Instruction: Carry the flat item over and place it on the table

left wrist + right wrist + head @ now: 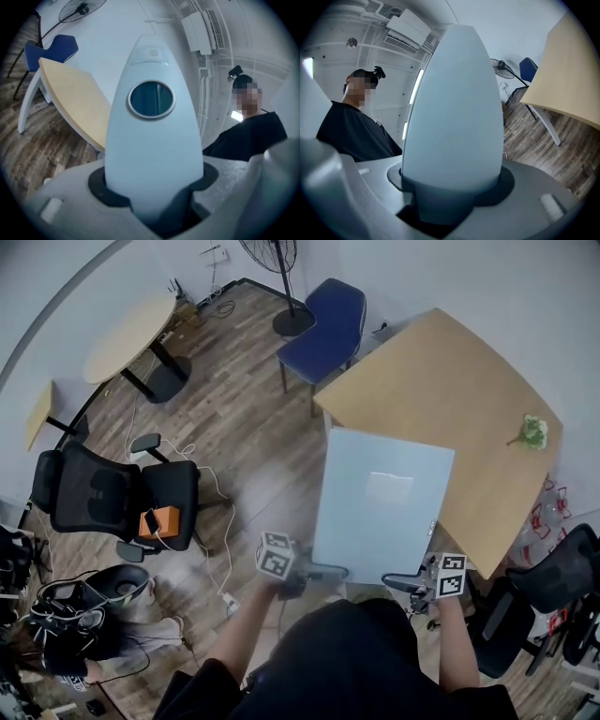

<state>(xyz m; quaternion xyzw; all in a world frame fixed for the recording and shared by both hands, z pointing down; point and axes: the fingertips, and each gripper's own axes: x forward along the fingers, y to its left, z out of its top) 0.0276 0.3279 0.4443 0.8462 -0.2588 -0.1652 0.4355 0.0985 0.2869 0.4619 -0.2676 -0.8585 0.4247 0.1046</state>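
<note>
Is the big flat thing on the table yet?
Not yet. Done: the flat panel is picked up, clamped along its near edge by the left claw and right claw. In hand: it hangs in the air, far edge near the wooden table. Left: lay it flat there and let go.

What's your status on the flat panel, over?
Left gripper and right gripper both shut on flat panel, near edge. Panel's far end at the table. Small flower sprig on table's right end, likely clear.
</note>
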